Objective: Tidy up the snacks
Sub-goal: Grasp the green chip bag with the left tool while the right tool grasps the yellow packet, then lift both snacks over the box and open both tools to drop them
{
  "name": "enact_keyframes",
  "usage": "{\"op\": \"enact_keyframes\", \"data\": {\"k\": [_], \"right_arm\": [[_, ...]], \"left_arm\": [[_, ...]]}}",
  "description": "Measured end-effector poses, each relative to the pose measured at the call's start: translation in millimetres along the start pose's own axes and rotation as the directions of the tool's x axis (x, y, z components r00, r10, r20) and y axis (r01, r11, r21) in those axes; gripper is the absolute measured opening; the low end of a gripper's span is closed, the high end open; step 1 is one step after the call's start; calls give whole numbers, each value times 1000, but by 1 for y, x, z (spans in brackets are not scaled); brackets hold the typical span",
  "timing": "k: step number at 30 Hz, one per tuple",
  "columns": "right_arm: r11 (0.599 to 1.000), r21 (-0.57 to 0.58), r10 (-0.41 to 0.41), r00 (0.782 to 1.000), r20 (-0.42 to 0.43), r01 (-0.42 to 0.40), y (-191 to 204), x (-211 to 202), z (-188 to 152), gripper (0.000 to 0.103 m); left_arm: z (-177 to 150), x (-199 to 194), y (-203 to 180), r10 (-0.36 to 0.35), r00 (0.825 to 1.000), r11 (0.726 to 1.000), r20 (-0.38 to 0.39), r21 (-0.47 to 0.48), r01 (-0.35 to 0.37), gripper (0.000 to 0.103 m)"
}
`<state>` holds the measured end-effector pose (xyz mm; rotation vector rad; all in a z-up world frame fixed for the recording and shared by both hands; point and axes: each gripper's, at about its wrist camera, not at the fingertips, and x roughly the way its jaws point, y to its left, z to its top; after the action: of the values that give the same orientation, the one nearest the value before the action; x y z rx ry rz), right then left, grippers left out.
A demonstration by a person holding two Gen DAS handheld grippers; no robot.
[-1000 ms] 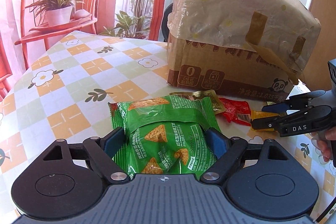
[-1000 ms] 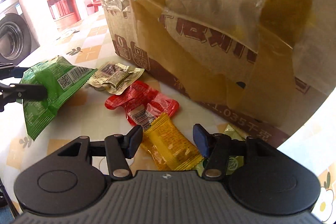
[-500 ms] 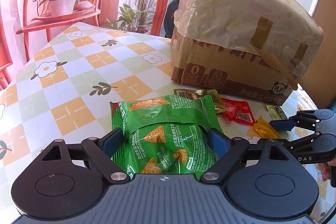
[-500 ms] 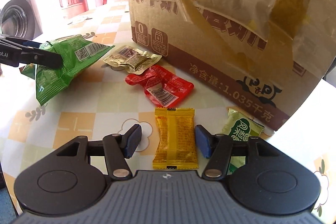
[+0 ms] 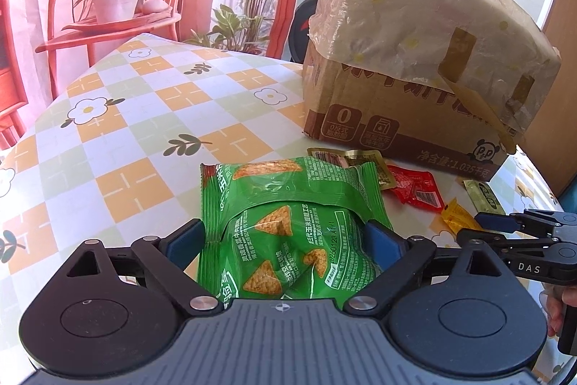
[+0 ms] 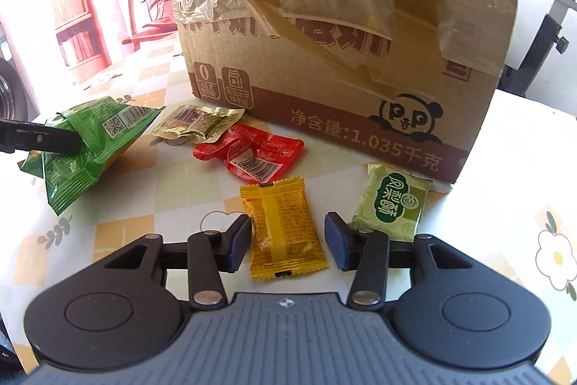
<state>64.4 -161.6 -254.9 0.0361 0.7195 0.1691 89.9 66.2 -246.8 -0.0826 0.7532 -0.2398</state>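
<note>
Snacks are spread on a tabletop (image 5: 151,132) with an orange-and-green checked flower cloth, red chair and potted plants behind. Left view: the green chip bag (image 5: 288,233) sits between the left hand-held gripper (image 5: 288,240), whose jaws have just been opening wide, so it looks let go. Right view: the right hand-held gripper (image 6: 286,242) has been closing around the yellow packet (image 6: 283,228), pads not touching yet. The cardboard box (image 6: 342,67) reads "1.035" beside a panda logo.
</note>
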Motion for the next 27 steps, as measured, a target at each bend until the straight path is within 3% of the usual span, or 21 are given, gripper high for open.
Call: {"op": "enact_keyframes", "data": {"k": [6,8,11,17,27], "right_arm": [[999,-20,-32,998,63,33,4,-7,-15,41],[999,-16,-29,997,66,31,4,-7,-15,40],[1000,-15,-26,997,70,27,3,-7,-15,40],[1000,-11,-26,997,77,27,4,-7,-17,40],[1000,12,-28,992,123,27,2,-20,-17,36]], "left_arm": [[-13,13,0,2,997,1000,-78,-8,-3,95],[-16,13,1,-1,998,1000,-68,-29,-1,93],[-15,8,-3,-1,999,1000,-42,-16,1,81],[-13,-3,-9,-7,1000,1000,18,6,7,69],[-4,-29,-26,-2,992,998,126,62,-5,68]]}}
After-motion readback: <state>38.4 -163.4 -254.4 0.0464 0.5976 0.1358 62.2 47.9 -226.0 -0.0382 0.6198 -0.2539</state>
